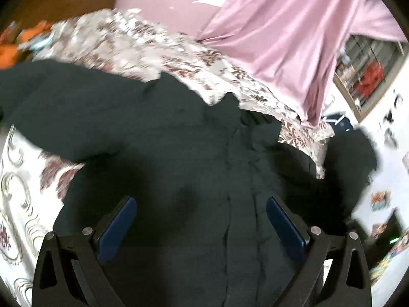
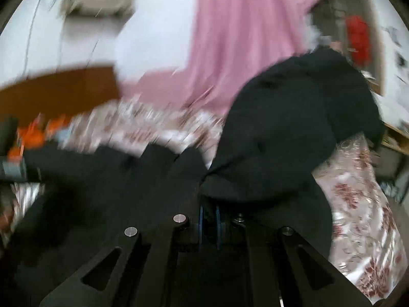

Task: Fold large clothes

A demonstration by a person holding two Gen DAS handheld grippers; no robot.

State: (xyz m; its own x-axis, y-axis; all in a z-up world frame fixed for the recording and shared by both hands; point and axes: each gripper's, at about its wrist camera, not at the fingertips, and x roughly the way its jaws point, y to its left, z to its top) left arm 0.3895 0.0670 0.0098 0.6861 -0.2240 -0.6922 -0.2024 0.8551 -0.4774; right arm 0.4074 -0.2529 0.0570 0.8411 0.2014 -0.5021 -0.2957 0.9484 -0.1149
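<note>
A large black button-front garment (image 1: 166, 153) lies spread on a floral bedspread (image 1: 153, 41). My left gripper (image 1: 202, 204) hovers over its front placket, jaws wide open and empty, blue pads (image 1: 120, 222) on either side. In the right wrist view the same black garment (image 2: 281, 133) is lifted in a bunched fold, one sleeve stretching left. My right gripper (image 2: 209, 212) is shut on a fold of the garment, its blue pads almost together with black cloth between them. This view is motion-blurred.
The floral bedspread (image 2: 358, 217) covers the bed. A pink curtain (image 1: 294, 30) hangs behind it. A wooden headboard (image 2: 56, 92) and orange items (image 2: 33, 133) sit at the far left. A framed shelf with red things (image 1: 368, 76) is on the right wall.
</note>
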